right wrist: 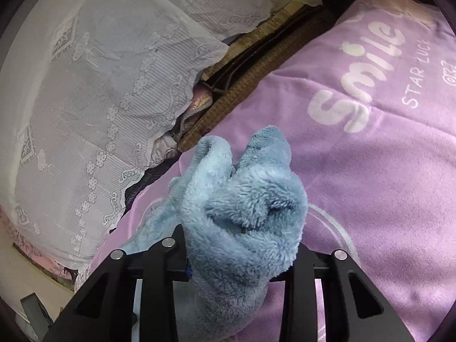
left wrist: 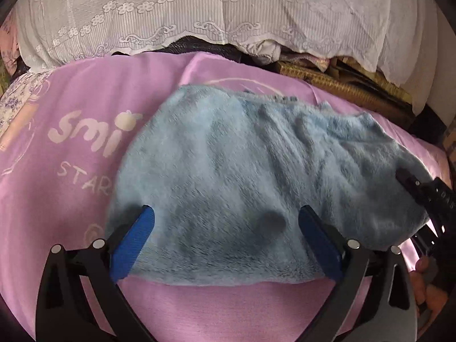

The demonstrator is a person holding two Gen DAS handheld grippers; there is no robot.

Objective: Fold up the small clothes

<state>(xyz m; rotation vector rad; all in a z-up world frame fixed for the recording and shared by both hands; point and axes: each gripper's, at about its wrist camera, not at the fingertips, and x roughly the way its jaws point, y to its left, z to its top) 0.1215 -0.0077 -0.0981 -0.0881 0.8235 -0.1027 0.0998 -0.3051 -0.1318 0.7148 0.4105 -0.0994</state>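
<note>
**Blue fleece garment gripped at one end on the pink blanket**

The fluffy light-blue garment (left wrist: pixel 256 176) lies spread across the pink blanket (left wrist: pixel 71 108), covering the end of the white "Smile" lettering (left wrist: pixel 94 131) printed on it. In the left wrist view its near edge runs straight across, just short of the camera, and its far edge sits close to the blanket's far border. One end of the garment is bunched up and lifted: in the right wrist view that end (right wrist: pixel 242 213) rises in thick folds between the fingers of the right gripper (right wrist: pixel 236 259), filling the gap so that the pads are hidden. The jaws are partly closed and pressed against the bunched fleece, which they hold.

The left gripper (left wrist: pixel 225 222) hangs over the garment's near edge with its jaws wide apart. Its blue pads (left wrist: pixel 134 242) stand either side of a broad stretch of fleece without pinching it; whether their tips touch the fabric cannot be told. At the garment's right end in this view, the black body of the other gripper (left wrist: pixel 427 196) reaches in over the fleece.

Beyond the blanket's far edge lies a brown woven mat (right wrist: pixel 236 91), and behind that a mound covered in white lace cloth (left wrist: pixel 199 8) with a flower pattern along its hem.
</note>
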